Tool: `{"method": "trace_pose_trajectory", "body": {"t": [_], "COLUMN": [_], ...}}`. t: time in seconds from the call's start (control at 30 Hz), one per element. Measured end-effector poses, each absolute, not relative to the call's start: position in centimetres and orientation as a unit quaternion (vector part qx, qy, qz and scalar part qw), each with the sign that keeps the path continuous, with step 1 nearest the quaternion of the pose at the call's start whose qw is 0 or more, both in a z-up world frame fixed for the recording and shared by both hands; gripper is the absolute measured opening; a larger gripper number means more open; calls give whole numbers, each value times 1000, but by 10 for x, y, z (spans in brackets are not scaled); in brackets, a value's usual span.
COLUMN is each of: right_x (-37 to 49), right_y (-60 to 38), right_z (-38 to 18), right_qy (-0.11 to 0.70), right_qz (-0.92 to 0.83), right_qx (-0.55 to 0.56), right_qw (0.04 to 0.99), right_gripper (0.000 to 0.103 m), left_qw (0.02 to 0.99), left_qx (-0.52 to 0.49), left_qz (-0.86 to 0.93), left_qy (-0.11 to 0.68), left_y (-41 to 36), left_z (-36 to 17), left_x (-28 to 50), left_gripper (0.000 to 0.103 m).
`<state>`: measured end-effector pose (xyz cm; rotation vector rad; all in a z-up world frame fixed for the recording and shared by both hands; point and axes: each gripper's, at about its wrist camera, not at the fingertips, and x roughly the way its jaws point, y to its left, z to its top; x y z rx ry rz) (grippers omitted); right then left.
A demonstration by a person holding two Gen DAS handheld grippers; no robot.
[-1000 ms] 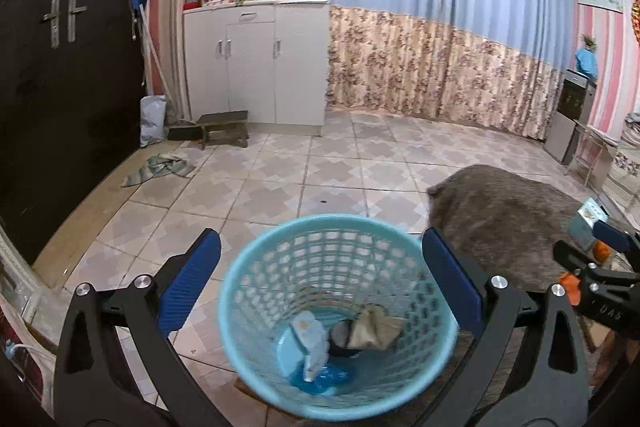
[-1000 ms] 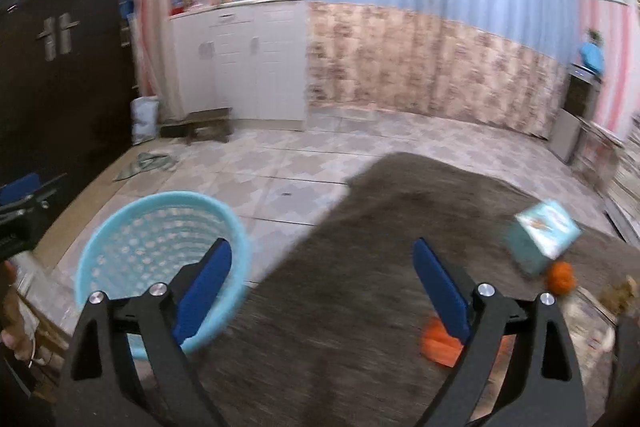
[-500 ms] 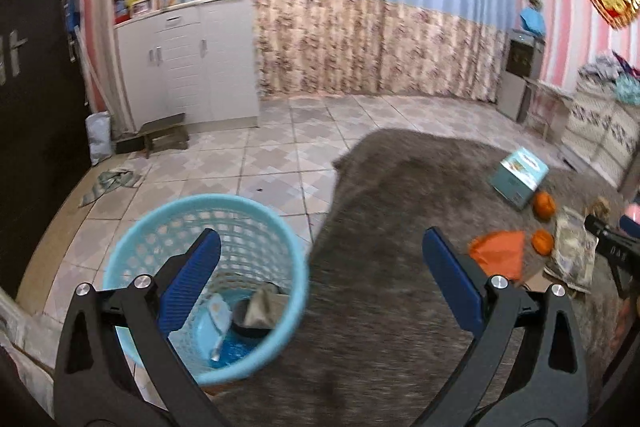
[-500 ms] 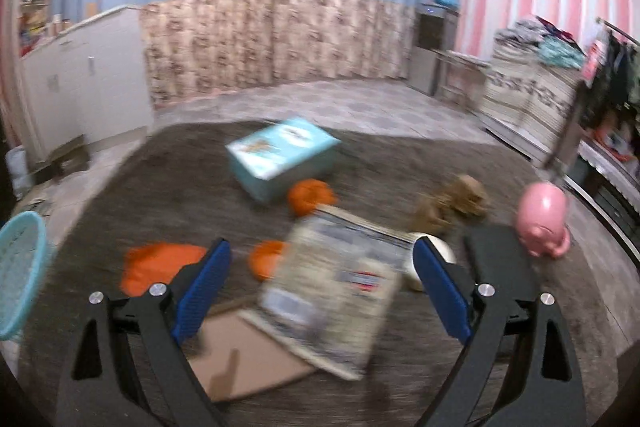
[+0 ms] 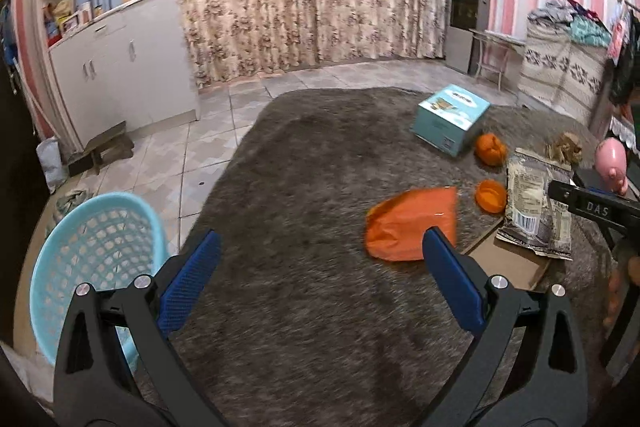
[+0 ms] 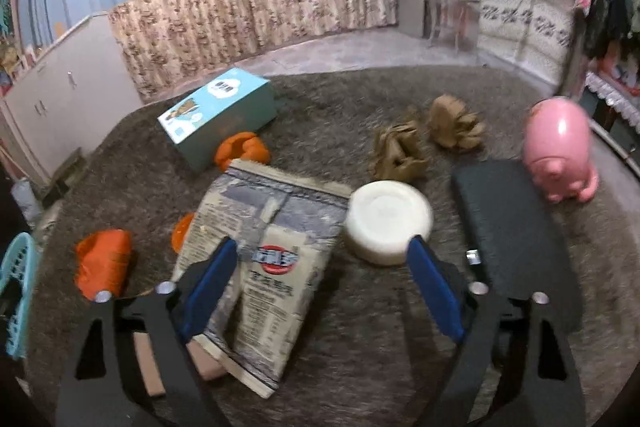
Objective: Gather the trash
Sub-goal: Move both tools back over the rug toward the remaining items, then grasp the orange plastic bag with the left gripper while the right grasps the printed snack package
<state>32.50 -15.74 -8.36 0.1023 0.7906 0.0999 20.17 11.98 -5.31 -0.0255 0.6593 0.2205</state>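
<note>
Trash lay scattered on the grey rug (image 6: 360, 327): a flat printed bag (image 6: 264, 247) nearest, partly over a cardboard sheet (image 5: 508, 263), an orange wrapper (image 6: 104, 261) to its left, two crumpled brown paper wads (image 6: 396, 153) farther off, orange peels (image 6: 240, 151) by the teal box (image 6: 218, 111). The right gripper (image 6: 320, 279) hovered over the bag's right edge, jaws closing with nothing pinched yet. Risk: the bag lay flat, so the fingers could skid over it or grab the cardboard too. The white round tub (image 6: 388, 221) sat just beside the right finger and could get knocked. The pink pig toy (image 6: 560, 151) and black pad (image 6: 516, 239), far right, probably weren't trash, so a mistaken pick was possible. The left gripper (image 5: 316, 287) was spread wide and empty above bare rug; the blue basket (image 5: 96, 247) stood well apart at left, so a long carry could drop a loosely held bag.
</note>
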Motion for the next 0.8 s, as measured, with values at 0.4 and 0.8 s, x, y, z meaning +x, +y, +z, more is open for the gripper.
{"method": "trace_pose_trajectory", "body": {"t": [0.4,0.8], "right_x": [326,324], "right_y": [-154,-168], "right_z": [-84,-72], "right_qy": [377,357], "right_qz": [113,95], "right_qx": [90,79], "right_qw": [915,926], "right_gripper": [8,5], "left_qw": [931,921], "left_qx": [-14,-12], "left_qz": [81,37], "left_qy": [355,388], "left_y": [97,72], "left_z": [-71,-91], "left_x": [235,274], "left_gripper": [97,87]}}
